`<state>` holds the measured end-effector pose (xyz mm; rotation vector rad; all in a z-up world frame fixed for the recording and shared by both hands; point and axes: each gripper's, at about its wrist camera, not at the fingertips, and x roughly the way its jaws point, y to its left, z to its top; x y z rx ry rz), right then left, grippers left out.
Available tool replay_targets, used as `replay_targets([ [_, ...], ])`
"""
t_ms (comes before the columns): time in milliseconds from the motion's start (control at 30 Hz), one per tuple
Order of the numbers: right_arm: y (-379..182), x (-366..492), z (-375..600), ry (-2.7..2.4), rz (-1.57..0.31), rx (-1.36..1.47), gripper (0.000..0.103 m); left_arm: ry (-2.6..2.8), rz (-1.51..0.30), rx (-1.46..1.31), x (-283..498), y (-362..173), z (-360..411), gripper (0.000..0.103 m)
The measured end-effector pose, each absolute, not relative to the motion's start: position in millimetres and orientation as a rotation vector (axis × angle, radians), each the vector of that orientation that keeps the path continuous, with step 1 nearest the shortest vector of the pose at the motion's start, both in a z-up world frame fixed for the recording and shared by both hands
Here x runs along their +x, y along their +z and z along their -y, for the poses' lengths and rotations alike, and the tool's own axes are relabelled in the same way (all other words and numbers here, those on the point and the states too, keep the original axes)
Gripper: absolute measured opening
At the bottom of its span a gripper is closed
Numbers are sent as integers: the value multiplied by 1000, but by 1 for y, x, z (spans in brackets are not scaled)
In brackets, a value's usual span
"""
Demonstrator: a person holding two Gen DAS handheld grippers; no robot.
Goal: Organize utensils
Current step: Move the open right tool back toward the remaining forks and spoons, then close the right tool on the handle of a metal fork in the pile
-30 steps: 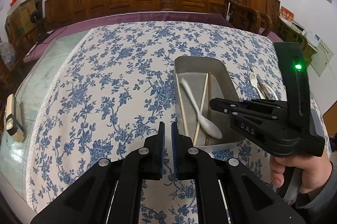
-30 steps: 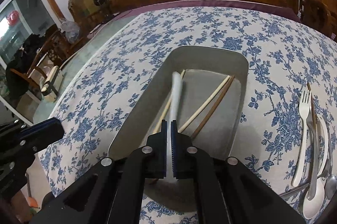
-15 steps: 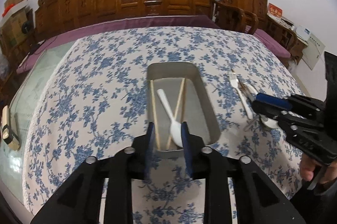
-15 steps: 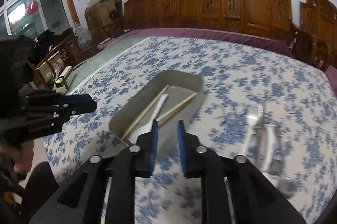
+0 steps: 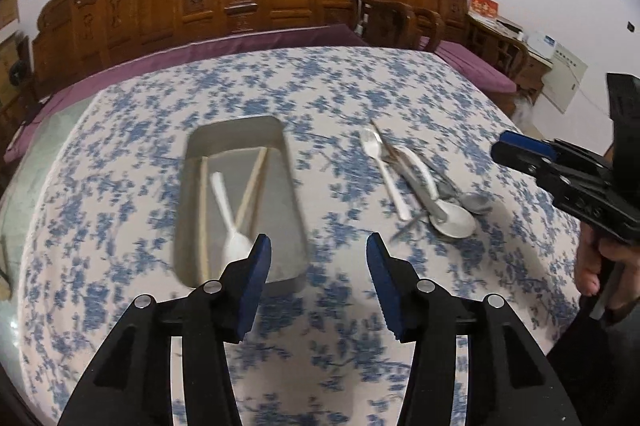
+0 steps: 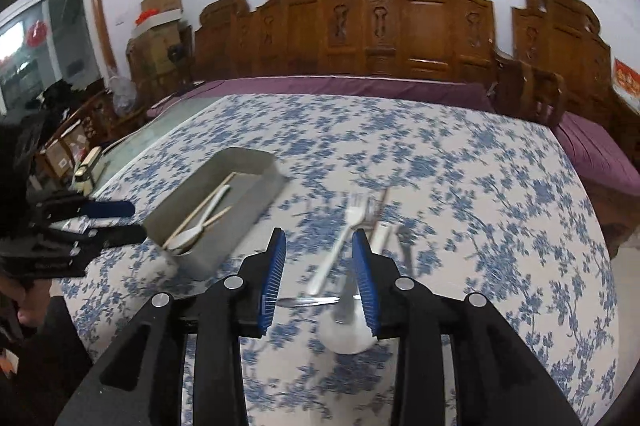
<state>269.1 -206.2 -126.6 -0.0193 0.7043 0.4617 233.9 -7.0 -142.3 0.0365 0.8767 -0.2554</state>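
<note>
right gripper (image 6: 319,276) had just been opening, jaws apart and empty, hung over the loose pile just ahead: white fork (image 6: 340,246), spoon (image 6: 347,336), likely lined up for the next pick. left gripper (image 5: 319,278) had also just spread, empty. tray (image 5: 294,209) ahead-left of it held chopsticks (image 5: 252,185) and a white spoon (image 5: 228,214), already sorted.

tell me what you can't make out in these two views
- Utensil pile, left wrist view: motion blur and overlap hide the piece count.
- Same pile, right wrist view: the right gripper covers the handles.
- Metal tray, right wrist view: its near wall hides the white spoon bowl.
</note>
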Motion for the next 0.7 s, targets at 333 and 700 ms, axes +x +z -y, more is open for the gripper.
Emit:
replay_targets([
  [333, -174, 293, 216, 480, -810, -39, 37, -319, -895, 72, 238, -165, 51, 48],
  [700, -208, 311, 198, 501, -916, -89, 30, -367, -935, 70, 252, -198, 69, 48],
])
